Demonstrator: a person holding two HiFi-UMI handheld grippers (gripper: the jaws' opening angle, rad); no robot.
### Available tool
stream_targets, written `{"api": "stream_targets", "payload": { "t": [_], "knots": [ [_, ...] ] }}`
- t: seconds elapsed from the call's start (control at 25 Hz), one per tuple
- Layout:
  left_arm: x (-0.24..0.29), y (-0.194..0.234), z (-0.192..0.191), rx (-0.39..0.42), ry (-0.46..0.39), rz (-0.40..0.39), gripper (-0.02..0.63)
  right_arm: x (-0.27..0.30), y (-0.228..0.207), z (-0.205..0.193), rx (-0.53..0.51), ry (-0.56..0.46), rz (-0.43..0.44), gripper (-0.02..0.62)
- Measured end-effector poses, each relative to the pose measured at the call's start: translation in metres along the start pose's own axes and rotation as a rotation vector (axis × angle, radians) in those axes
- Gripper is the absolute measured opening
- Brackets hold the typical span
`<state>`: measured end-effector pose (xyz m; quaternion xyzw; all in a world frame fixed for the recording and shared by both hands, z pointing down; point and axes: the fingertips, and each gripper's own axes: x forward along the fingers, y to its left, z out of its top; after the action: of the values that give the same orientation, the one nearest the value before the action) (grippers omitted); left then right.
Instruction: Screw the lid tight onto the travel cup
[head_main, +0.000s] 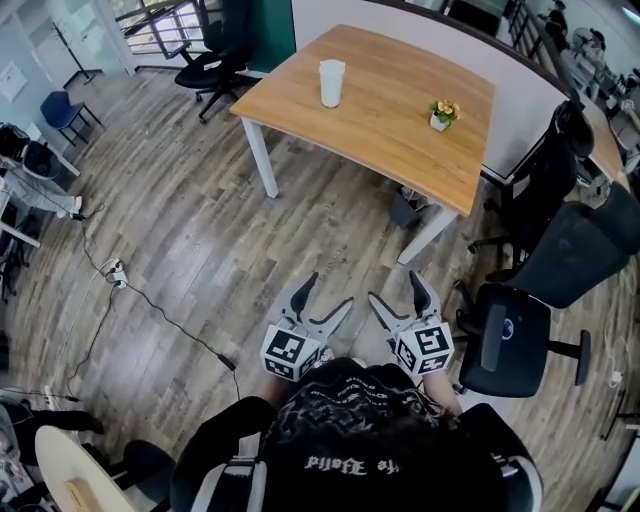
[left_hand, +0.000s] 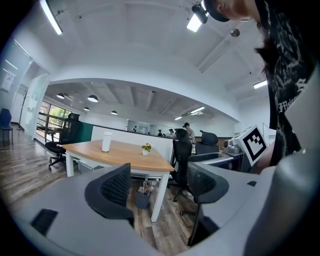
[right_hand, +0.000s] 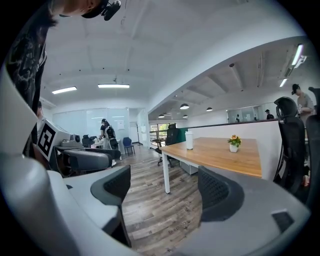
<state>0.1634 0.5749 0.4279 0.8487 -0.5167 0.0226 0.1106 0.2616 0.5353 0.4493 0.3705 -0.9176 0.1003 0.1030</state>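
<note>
A white travel cup (head_main: 331, 83) stands upright on the far side of a wooden table (head_main: 400, 110), well ahead of me across the floor. Whether its lid sits on it is too small to tell. My left gripper (head_main: 328, 293) and right gripper (head_main: 394, 288) are held side by side close to my body, both open and empty, far from the cup. In the left gripper view the cup (left_hand: 106, 142) shows beyond the open left gripper (left_hand: 160, 182). In the right gripper view the cup (right_hand: 189, 140) stands past the open right gripper (right_hand: 167, 186).
A small potted flower (head_main: 443, 115) stands on the table's right part. A black office chair (head_main: 520, 340) is close on my right, and another chair (head_main: 215, 65) stands by the table's far left. A cable (head_main: 150, 305) runs over the wood floor. A bin (head_main: 405, 208) sits under the table.
</note>
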Motion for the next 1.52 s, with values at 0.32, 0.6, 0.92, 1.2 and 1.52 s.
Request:
{"api": "stream_targets", "payload": {
  "t": [0.32, 0.6, 0.92, 1.2, 1.52],
  "knots": [
    [0.004, 0.027, 0.001, -0.003, -0.008, -0.050, 0.356, 0.022, 0.001, 0.000, 0.035, -0.010, -0.034, 0.417],
    [0.021, 0.046, 0.002, -0.065, 0.011, -0.078, 0.357, 0.048, -0.011, 0.000, 0.030, 0.017, -0.025, 0.417],
    [0.076, 0.091, 0.022, -0.024, 0.005, -0.004, 0.359, 0.115, -0.050, 0.012, 0.028, 0.069, 0.062, 0.417],
    [0.143, 0.141, 0.049, -0.146, -0.061, 0.111, 0.357, 0.183, -0.101, 0.030, -0.021, 0.127, 0.160, 0.417],
    [0.223, 0.172, 0.060, -0.154, -0.059, 0.185, 0.357, 0.234, -0.181, 0.050, -0.053, 0.134, 0.184, 0.416]
  ]
}}
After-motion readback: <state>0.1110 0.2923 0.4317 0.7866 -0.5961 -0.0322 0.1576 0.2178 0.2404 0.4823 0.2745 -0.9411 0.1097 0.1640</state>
